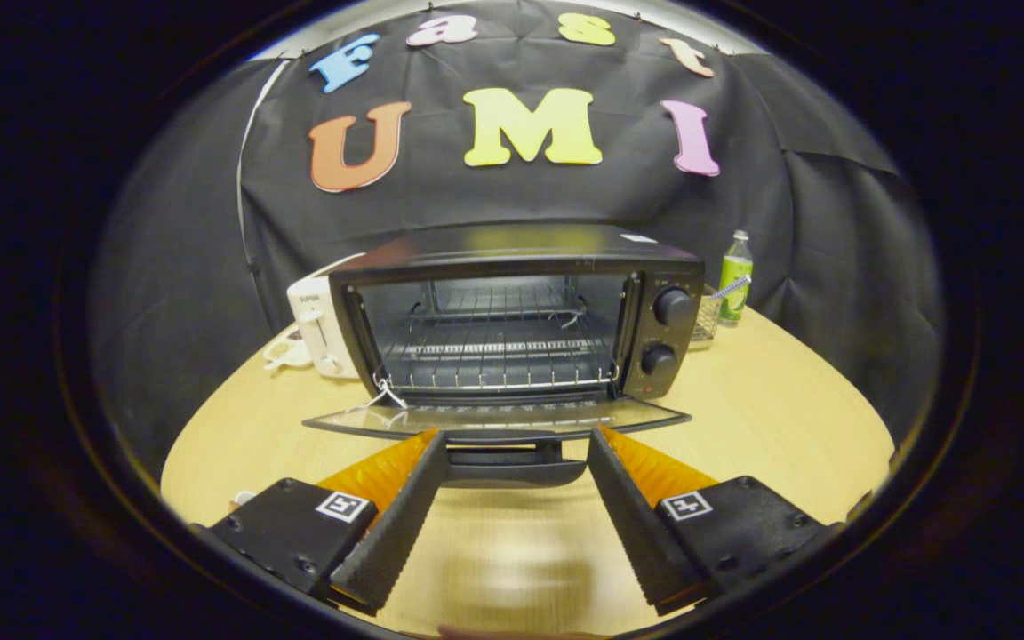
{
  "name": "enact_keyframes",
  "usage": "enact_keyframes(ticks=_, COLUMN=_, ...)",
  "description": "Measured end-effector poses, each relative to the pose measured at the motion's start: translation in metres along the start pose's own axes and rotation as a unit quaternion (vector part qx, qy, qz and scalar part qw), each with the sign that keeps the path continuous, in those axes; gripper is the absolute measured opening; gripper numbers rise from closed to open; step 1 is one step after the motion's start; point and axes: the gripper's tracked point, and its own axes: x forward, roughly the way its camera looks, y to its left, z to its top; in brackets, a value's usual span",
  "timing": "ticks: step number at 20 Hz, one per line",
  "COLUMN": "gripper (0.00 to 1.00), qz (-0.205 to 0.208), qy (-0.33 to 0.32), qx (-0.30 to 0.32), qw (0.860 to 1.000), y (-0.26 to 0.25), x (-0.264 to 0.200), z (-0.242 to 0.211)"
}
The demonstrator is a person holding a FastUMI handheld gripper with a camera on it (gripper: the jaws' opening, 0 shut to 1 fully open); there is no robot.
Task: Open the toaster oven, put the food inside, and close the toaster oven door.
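Ahead of the wide-open, empty gripper (516, 437), toaster oven (512, 311) with door (494, 418) down, bare rack (494, 347).

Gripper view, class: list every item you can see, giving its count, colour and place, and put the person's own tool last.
Toaster oven: one, black, on the table ahead of the fingers.
Oven door: one, glass, folded down flat, its handle between the fingertips.
Wire rack: one, silver, inside the oven.
Knobs: two, black, on the oven's right panel, one above the other.
White appliance: one, beside the oven's left wall.
Bottle: one, green, behind the oven to its right.
Wire basket: one, silver, between oven and bottle.
Table: one, light wood.
Gripper: one, fingers open, tips at the door's handle, not pressing it.
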Motion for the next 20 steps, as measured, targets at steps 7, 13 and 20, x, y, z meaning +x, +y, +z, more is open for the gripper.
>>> enact_keyframes(ticks=7, gripper=1.00, qz=-0.002, qy=0.051, qx=-0.018, qw=0.999, y=0.004, x=0.003, z=-0.034)
enact_keyframes(ticks=13, gripper=1.00, qz=-0.002, qy=0.073, qx=-0.030, qw=0.997, y=0.000, x=0.014, z=-0.044)
enact_keyframes(ticks=20, gripper=1.00, qz=0.029, qy=0.071, qx=-0.032, qw=0.997, y=-0.002, x=-0.010, z=-0.031)
